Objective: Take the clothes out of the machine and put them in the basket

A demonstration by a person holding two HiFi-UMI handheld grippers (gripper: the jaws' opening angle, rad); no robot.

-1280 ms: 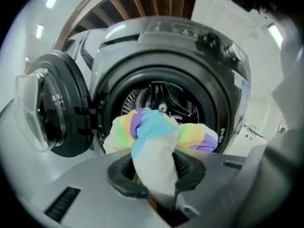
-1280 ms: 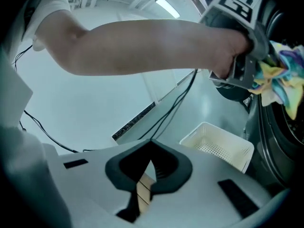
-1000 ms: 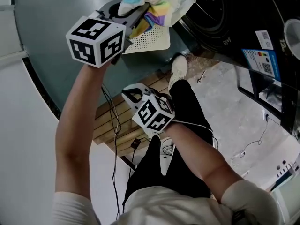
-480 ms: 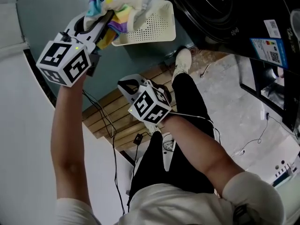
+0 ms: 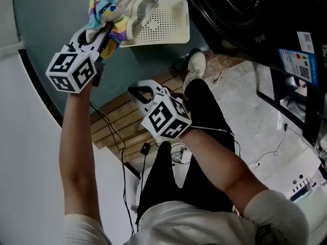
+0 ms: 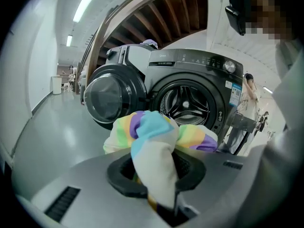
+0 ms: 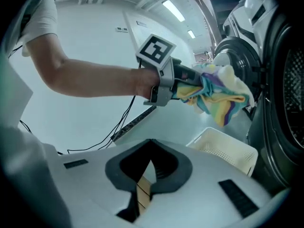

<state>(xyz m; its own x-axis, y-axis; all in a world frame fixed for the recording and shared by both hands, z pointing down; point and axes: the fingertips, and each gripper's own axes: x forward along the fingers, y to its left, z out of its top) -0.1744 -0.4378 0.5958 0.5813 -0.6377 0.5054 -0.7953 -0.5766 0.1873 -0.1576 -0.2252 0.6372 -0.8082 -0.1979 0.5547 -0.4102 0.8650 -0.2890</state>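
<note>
Left gripper (image 5: pixel 103 32) is clenched on a bunched rainbow-striped cloth (image 5: pixel 118 5); its own view shows the fabric pinched between the jaws and bulging out past them. The cloth hangs in the air at the left rim of the white basket (image 5: pixel 164 25), which sits on the floor (image 5: pixel 46 19) just in front of the washing machine (image 5: pixel 240 9). The basket lies to the gripper's right, toward the machine, with its long side running left to right in the head view. The right gripper view shows the bundle above the basket, not yet inside it. The left arm (image 5: pixel 76 137) is stretched forward and the gripper points somewhat downward. Right gripper (image 5: pixel 139 93) is held low near the person's legs, jaws together on nothing. Judgement: the left hand is nearer, and a short carry rightward over the rim precedes release.
</note>
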